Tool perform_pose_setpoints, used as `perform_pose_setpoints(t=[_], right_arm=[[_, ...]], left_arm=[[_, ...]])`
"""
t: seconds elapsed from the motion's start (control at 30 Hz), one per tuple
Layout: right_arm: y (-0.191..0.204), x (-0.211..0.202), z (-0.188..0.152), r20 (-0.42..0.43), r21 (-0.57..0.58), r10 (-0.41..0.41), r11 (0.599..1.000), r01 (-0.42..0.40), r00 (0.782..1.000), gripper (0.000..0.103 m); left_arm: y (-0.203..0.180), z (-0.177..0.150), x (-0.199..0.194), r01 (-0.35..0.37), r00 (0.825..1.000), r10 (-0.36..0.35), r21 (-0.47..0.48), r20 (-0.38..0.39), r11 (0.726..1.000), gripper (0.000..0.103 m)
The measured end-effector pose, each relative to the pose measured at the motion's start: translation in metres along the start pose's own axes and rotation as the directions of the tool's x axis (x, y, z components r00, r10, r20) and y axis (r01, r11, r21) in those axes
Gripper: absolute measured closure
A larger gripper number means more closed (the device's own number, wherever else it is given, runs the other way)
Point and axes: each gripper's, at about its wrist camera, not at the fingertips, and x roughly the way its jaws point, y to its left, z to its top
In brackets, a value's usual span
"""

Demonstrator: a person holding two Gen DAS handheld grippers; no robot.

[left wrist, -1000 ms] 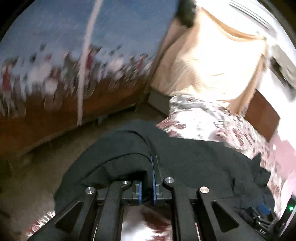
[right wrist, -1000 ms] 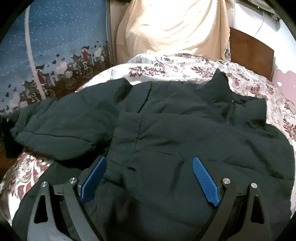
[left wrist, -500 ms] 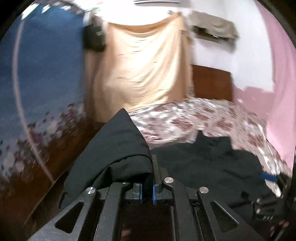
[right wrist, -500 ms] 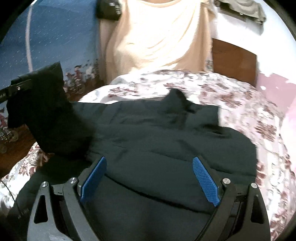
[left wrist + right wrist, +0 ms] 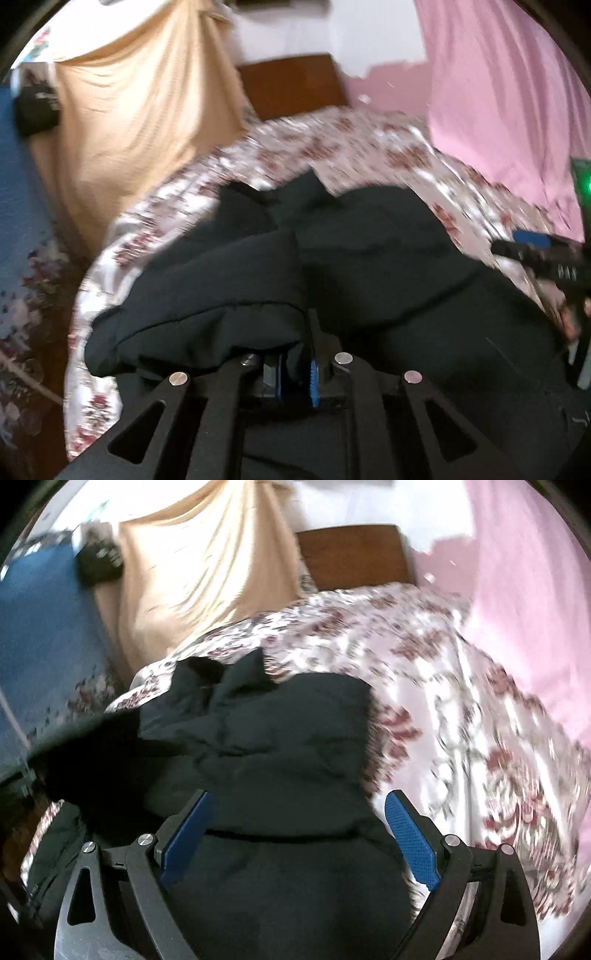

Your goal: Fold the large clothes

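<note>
the dark jacket (image 5: 369, 266) lies spread over the floral bedspread (image 5: 369, 147) of the bed, reaching from the near edge up toward the middle. its collar end points toward the brown headboard (image 5: 295, 85) at the far edge. in the right wrist view the same jacket (image 5: 280, 746) covers the near left part of the bed, with bare floral bedspread (image 5: 461, 709) to its right.

the left gripper (image 5: 295, 373) is clamped on a fold of the jacket: its blue pads sit almost together with dark fabric pinched between them. a thick padded part of the jacket, which looks like a sleeve (image 5: 207, 295), hangs from that grip and drapes over the rest of the garment toward the bed's left edge.

the right gripper (image 5: 299, 838) has its blue pads (image 5: 410, 845) spread wide apart, with nothing held between them. it hovers over the near part of the jacket; whether it touches the cloth cannot be told. in the left wrist view the right gripper (image 5: 532, 240) shows at the right side, over the jacket's right border.

a beige cloth (image 5: 140, 110) hangs beyond the bed's far left corner, and a pink curtain (image 5: 498, 92) hangs along the right edge. both views are blurred.
</note>
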Motion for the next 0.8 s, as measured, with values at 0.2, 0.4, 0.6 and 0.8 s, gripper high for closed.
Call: perform_pose_setpoints(t=[0.2, 0.4, 0.6, 0.8], right_arm=[[-0.033, 0.021, -0.023, -0.032, 0.139, 0.082, 0.987, -0.077, 0.996, 0.011], [-0.025, 0.026, -0.031, -0.019, 0.145, 0.151, 0.979, -0.147, 0.988, 0.011], [-0.019, 0.024, -0.039, -0.031, 0.112, 0.153, 0.982, -0.149, 0.988, 0.011], [0.01, 0.015, -0.041, -0.036, -0.034, 0.149, 0.988, -0.15, 0.988, 0.011]], left_arm=[[-0.022, -0.027, 0.008, 0.082, 0.996, -0.081, 0.035, -0.027, 0.996, 0.056], [-0.046, -0.045, -0.003, 0.173, 0.985, -0.171, 0.11, -0.029, 0.979, 0.024], [-0.043, -0.065, -0.021, 0.285, 0.954, -0.277, 0.062, -0.111, 0.957, 0.024], [-0.005, -0.092, -0.057, 0.367, 0.92, -0.372, -0.059, -0.122, 0.928, 0.023]])
